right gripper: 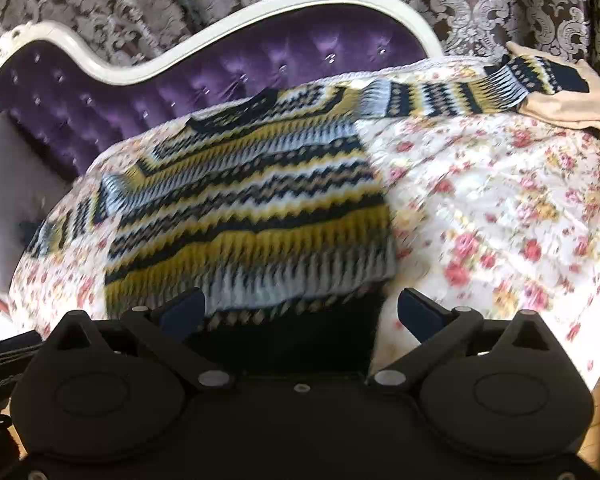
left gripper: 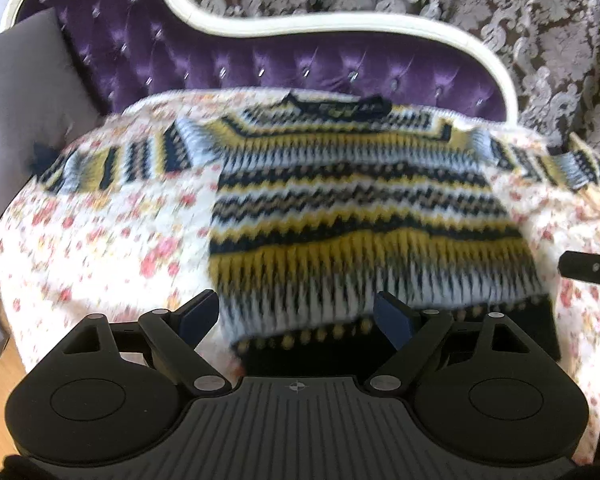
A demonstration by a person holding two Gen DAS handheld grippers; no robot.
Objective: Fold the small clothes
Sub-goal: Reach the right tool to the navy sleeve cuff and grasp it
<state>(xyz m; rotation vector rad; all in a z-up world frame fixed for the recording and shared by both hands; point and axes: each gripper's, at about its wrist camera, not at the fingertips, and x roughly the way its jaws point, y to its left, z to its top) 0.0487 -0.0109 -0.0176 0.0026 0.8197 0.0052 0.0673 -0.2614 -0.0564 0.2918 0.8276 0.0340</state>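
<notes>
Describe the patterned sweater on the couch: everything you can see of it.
The sweater is a chunky knit with zigzag bands of mustard yellow, navy, white and pale blue, and a dark neckline and hem. It lies flat and unfolded on the floral cover, neck toward the purple backrest, both sleeves spread sideways. One cuff rests on a beige cloth. Both open grippers, left and right, straddle its hem.

We see bright daylight washing out the floral bedspread (left gripper: 100, 248), motion blur smearing the sweater (left gripper: 364, 216), and fisheye bending of the headboard (right gripper: 228, 40) toward the edges.
</notes>
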